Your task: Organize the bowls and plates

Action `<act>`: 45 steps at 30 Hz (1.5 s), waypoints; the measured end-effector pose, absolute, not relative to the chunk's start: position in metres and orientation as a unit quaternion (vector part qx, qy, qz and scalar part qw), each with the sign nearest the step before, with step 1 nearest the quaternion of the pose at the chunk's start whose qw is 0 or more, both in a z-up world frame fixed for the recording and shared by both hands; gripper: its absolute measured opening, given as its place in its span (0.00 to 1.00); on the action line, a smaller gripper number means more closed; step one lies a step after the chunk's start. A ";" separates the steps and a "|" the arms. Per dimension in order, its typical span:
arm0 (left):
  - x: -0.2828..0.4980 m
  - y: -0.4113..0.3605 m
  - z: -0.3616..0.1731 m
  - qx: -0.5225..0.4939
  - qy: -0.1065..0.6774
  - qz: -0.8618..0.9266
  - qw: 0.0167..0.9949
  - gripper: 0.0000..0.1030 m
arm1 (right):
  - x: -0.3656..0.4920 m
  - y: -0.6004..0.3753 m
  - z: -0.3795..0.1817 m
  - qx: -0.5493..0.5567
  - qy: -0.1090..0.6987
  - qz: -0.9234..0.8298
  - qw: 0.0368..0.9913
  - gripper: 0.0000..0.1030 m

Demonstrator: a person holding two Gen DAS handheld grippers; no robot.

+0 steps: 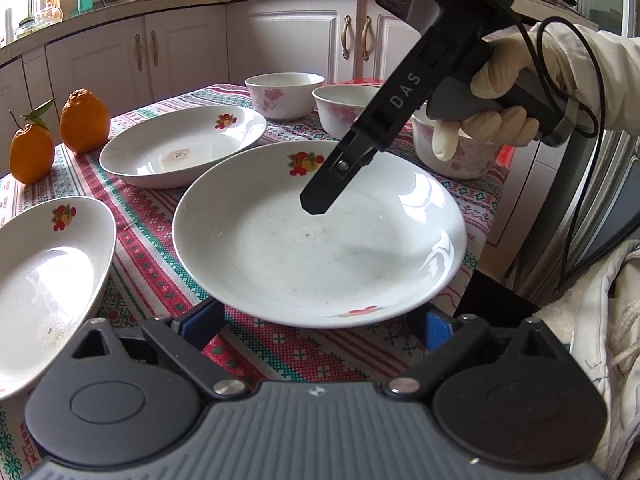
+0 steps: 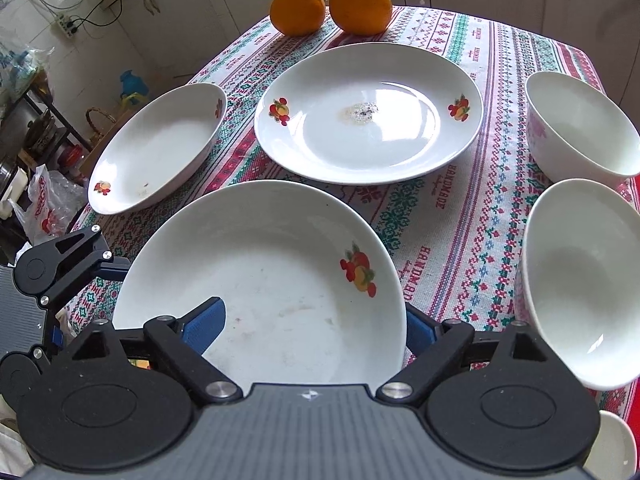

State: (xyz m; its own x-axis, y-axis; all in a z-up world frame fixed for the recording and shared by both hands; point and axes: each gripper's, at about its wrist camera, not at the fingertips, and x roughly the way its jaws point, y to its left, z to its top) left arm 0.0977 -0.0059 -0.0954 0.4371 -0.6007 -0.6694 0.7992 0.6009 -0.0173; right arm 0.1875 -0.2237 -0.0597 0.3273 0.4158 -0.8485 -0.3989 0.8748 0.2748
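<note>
Near plate sits between the right gripper fingers, one blue pad inside the rim, one outside; contact cannot be told. Left gripper fingers stand apart, straddling the same plate's edge.

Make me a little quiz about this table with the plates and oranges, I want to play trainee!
1. How many white plates sit on the tablecloth?
2. True or false: the two oranges lie on a plate.
3. Which plate does the right gripper reach over? A) the one nearest its camera B) the one next to the oranges C) the one at the left table edge

Key: 1) three; 2) false; 3) A
</note>
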 end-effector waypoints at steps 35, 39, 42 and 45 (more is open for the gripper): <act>0.089 0.015 -0.075 0.140 0.338 -0.400 0.840 0.91 | 0.187 -0.198 -0.042 0.001 0.509 0.286 0.812 0.92; 0.088 0.029 -0.068 0.133 0.335 -0.385 0.849 0.91 | 0.192 -0.184 -0.036 -0.003 0.501 0.300 0.812 0.92; 0.087 0.040 -0.061 0.131 0.330 -0.373 0.857 0.91 | 0.197 -0.170 -0.031 -0.009 0.496 0.311 0.811 0.92; 0.088 0.052 -0.055 0.130 0.327 -0.361 0.864 0.91 | 0.202 -0.155 -0.027 -0.017 0.490 0.322 0.810 0.92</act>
